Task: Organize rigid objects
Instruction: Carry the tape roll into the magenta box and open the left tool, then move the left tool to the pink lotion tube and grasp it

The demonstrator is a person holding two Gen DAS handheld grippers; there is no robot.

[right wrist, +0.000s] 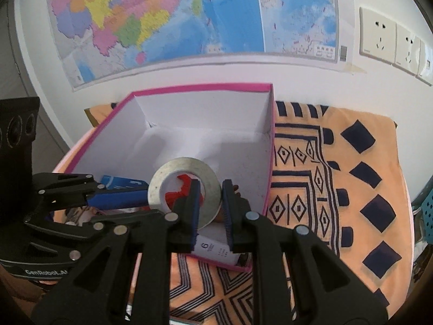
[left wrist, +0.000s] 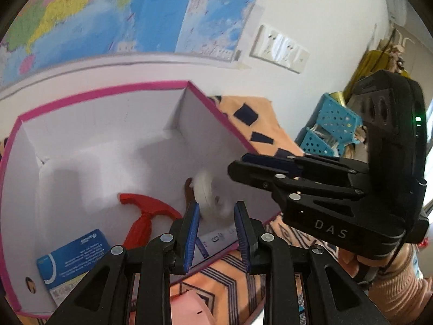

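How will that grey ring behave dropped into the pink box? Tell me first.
The grey ring looks rigid and flat, so it likely won't flex in the jaws. Gripped by one side of its band, on edge, it could swing or slip. Released upright into the pink box, it may roll before lying flat.

Grey tape ring (right wrist: 184, 189) upright over pink-rimmed white box (right wrist: 203, 88), red hammer (left wrist: 146, 216) inside
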